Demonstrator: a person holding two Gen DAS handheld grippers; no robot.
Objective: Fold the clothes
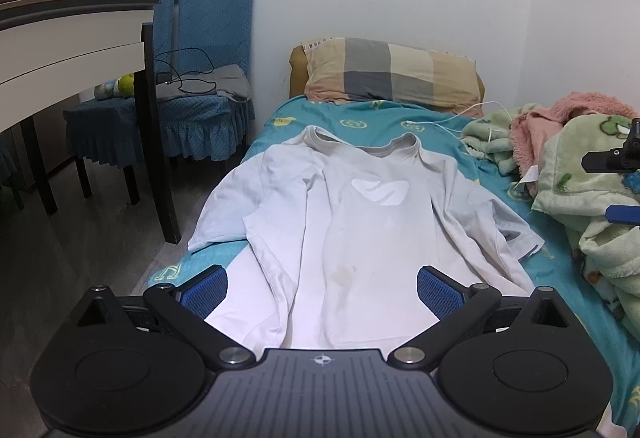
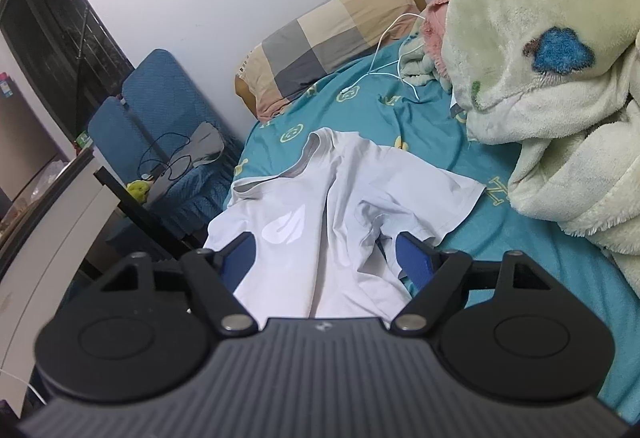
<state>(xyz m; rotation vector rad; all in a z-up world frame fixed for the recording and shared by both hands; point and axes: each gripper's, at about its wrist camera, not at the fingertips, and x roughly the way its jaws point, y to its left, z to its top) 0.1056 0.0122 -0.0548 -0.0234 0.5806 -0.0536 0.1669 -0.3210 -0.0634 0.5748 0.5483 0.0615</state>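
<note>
A white T-shirt (image 1: 360, 222) with a white chest logo lies face up on the teal bed sheet (image 1: 360, 118), collar toward the pillow, both sleeves spread out. My left gripper (image 1: 322, 288) hovers open above the shirt's lower hem with nothing between its blue pads (image 1: 438, 292). In the right wrist view the same T-shirt (image 2: 320, 206) lies below my right gripper (image 2: 326, 258), which is open above the shirt's body near the right sleeve and holds nothing. The right gripper's tip also shows at the right edge of the left wrist view.
A checked pillow (image 1: 390, 72) lies at the head of the bed. A heap of green and pink blankets (image 2: 540, 86) fills the bed's right side, with a white cable (image 2: 384, 62) beside it. Blue-covered chairs (image 1: 192, 78) and a white table (image 1: 72, 38) stand on the left.
</note>
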